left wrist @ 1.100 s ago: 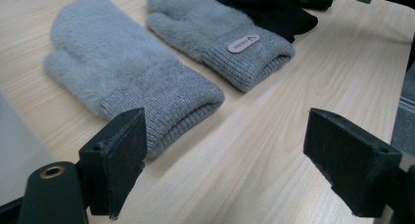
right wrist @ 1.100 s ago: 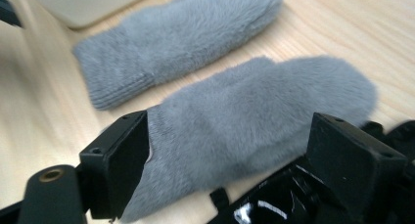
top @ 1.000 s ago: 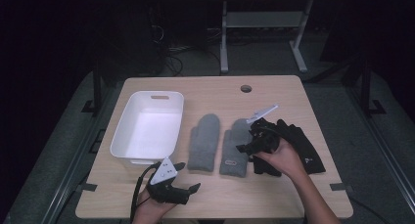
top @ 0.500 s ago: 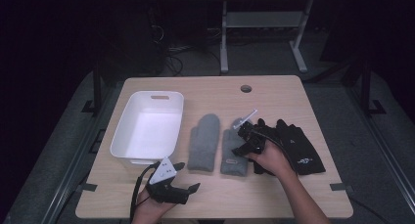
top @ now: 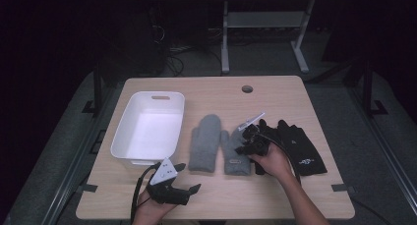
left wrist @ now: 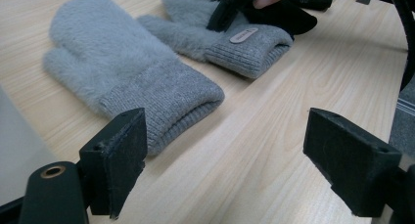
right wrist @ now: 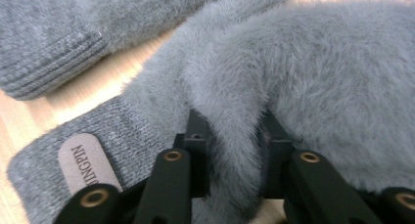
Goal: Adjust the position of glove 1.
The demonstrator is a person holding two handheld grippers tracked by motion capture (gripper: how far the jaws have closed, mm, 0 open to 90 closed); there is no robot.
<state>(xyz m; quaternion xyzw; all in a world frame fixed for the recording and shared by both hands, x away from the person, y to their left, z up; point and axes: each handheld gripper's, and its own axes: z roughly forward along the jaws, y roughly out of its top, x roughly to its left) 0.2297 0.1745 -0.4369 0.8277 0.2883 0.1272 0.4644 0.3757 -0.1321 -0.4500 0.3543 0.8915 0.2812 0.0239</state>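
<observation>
Here, the wooden table [top: 216, 95] carries a white tub [top: 147, 129] on its left side, two grey mittens side by side in the middle, and a pair of black gloves [top: 300, 146] on the right. From above, the whole layout is plain, but the grip itself is too small to read there. The right gripper view settles it: a fold of fluffy grey fabric is bunched up between the two black jaws, and a tan label [right wrist: 83, 163] sits on the ribbed cuff just beside them. The left gripper view gives what neither of the others does: the near mitten [left wrist: 132, 82] lying flat on its own, untouched, with the labelled mitten [left wrist: 230, 38] beyond it and a fingertip and black fabric pressing at its far edge.

The right gripper [top: 251, 139] is down on the labelled mitten [top: 236, 151], the one just beside the black gloves; its jaws have just been closing and now pinch a ridge of that mitten's fleece. The left gripper [top: 184, 178] rests near the front edge of the table, its jaws spread wide with only bare wood between them, apart from the near mitten [top: 204, 144].
</observation>
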